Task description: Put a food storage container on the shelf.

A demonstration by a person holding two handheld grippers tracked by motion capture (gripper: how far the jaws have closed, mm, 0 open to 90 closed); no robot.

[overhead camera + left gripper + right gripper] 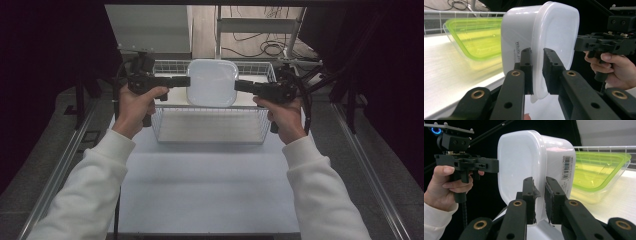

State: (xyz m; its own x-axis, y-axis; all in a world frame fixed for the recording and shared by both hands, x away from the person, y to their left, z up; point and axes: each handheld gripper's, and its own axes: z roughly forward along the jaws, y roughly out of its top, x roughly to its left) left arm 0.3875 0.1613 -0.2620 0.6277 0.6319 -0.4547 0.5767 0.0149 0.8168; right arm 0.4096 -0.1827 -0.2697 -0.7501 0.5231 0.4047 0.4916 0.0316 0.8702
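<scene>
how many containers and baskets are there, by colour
white container: 1, clamped by its rim in the left gripper and the right gripper
green clear container: 1, on the shelf behind it
white wire basket: 1
total: 3

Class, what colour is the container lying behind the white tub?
Translucent lime green container, clearest in the left gripper view.
</scene>
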